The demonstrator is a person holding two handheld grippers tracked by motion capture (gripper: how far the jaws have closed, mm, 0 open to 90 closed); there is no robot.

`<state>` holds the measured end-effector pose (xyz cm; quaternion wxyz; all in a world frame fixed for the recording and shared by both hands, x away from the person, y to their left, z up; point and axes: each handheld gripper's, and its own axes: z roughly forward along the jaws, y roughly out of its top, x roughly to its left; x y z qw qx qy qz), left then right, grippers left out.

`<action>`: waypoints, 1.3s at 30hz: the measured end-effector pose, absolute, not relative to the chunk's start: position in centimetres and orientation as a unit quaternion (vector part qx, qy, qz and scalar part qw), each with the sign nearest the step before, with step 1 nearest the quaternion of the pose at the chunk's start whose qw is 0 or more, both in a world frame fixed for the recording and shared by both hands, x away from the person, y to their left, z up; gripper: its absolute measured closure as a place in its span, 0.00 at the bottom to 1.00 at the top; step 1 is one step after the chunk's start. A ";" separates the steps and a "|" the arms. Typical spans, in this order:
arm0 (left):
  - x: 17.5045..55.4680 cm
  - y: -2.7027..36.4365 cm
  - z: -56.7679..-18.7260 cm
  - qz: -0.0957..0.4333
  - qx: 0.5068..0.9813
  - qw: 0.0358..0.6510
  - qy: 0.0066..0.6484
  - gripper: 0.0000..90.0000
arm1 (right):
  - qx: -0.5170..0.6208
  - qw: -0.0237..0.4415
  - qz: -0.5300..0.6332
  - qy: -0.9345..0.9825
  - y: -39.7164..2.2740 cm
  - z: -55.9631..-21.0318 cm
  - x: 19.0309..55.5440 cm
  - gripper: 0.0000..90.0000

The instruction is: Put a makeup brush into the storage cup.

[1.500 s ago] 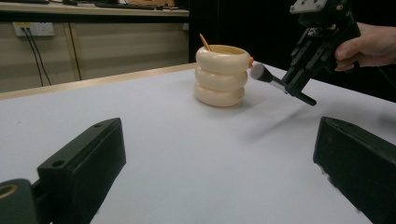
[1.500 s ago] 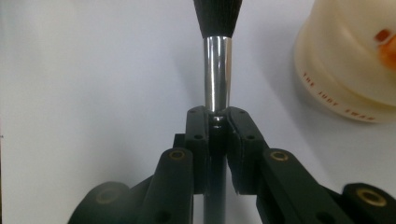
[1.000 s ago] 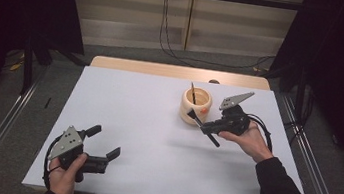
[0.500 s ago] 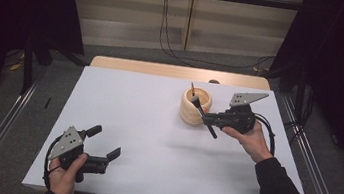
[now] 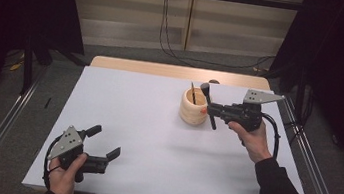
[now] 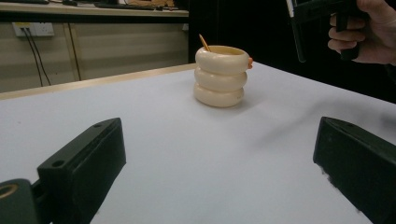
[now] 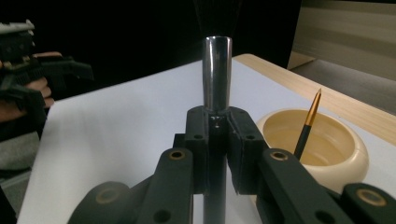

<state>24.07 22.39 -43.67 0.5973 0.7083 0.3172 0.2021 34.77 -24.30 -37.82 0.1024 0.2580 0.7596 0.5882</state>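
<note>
Brush (image 5: 208, 103) clamped in right hand-held gripper (image 5: 214, 110), levelled beside pot (image 5: 194, 107), possibly touching; left hand-held gripper (image 5: 103, 146) open, low.

A white table (image 5: 149, 175) with a pale wooden far edge (image 5: 153, 68) stands on a grey floor (image 5: 125, 50) before a beige panelled wall (image 5: 136, 11) (cables (image 5: 168, 36) hang down it), with black curtains (image 5: 21, 1) at both sides and metal rails (image 5: 0, 125) alongside.

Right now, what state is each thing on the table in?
Holder: upright on the table, one thin brush leaning inside.
Makeup brush: clamped in the right tongs, beside the holder, not in it.
Left tongs: open, empty, near the table's front edge.
</note>
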 end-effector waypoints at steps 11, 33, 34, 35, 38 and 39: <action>24.1 22.4 -43.7 0.200 0.707 0.599 0.318 0.03 | 0.255 0.110 0.598 0.752 -24.2 -37.6 34.5 0.89; 24.2 22.4 -43.7 0.205 0.707 0.599 0.314 0.02 | 0.263 0.125 0.596 0.748 -24.1 -37.2 35.0 0.89; 24.2 22.4 -43.7 0.203 0.708 0.599 0.315 0.02 | 0.262 0.124 0.596 0.749 -24.1 -37.2 35.1 0.89; 24.2 22.4 -43.7 0.202 0.707 0.600 0.316 0.02 | 0.262 0.124 0.595 0.750 -24.0 -37.3 35.2 0.89; 24.2 22.4 -43.7 0.204 0.709 0.597 0.315 0.02 | 0.260 0.127 0.591 0.753 -23.7 -37.3 35.5 0.89; 24.1 22.4 -43.7 0.203 0.709 0.598 0.315 0.02 | 0.260 0.128 0.591 0.753 -23.7 -37.3 35.6 0.89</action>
